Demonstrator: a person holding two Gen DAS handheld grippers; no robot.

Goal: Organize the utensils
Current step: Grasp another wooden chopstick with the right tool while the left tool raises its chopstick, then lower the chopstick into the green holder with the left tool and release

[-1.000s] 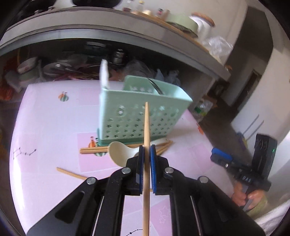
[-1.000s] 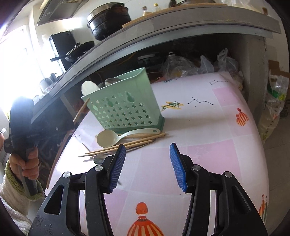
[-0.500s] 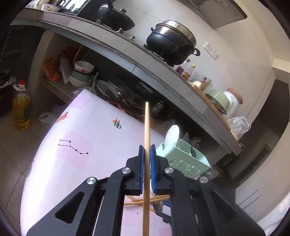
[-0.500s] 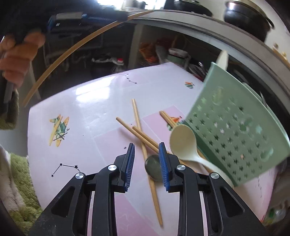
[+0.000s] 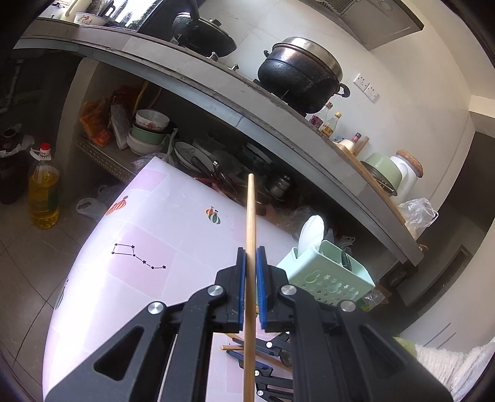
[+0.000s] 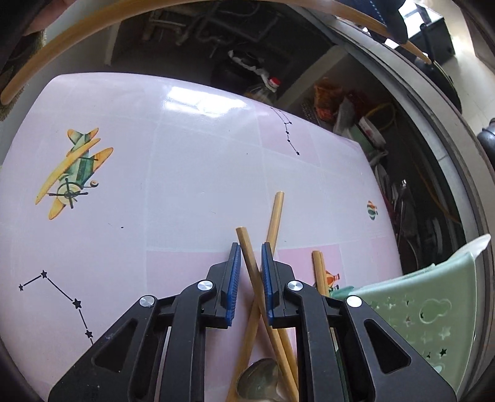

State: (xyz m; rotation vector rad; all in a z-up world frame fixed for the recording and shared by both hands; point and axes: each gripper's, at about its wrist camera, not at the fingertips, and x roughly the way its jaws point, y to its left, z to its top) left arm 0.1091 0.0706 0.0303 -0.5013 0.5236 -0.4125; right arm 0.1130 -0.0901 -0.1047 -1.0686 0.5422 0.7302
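Note:
My left gripper (image 5: 250, 250) is shut on a wooden chopstick (image 5: 250, 210) and holds it in the air over the pink table (image 5: 139, 247). That chopstick also arcs across the top of the right wrist view (image 6: 92, 24). The mint green utensil basket (image 5: 328, 275) stands to the right with a white spoon in it. My right gripper (image 6: 249, 247) points down at crossed chopsticks on the table. Its jaws are closing, with one chopstick (image 6: 247, 247) lying slantwise between them and a small gap still at the pads. A second chopstick (image 6: 275, 216) crosses under it. A metal spoon (image 6: 260, 380) lies just behind.
The basket (image 6: 433, 315) stands close on the right of my right gripper, with two more chopsticks (image 6: 318, 269) beside it. Behind the table runs a concrete counter (image 5: 278, 123) with pots on top and dishes beneath. An oil bottle (image 5: 43, 194) stands on the floor at left.
My left gripper swung up and away from the basket, still holding its chopstick. My right gripper rolled, came down over the crossed chopsticks, and its jaws narrowed around one of them.

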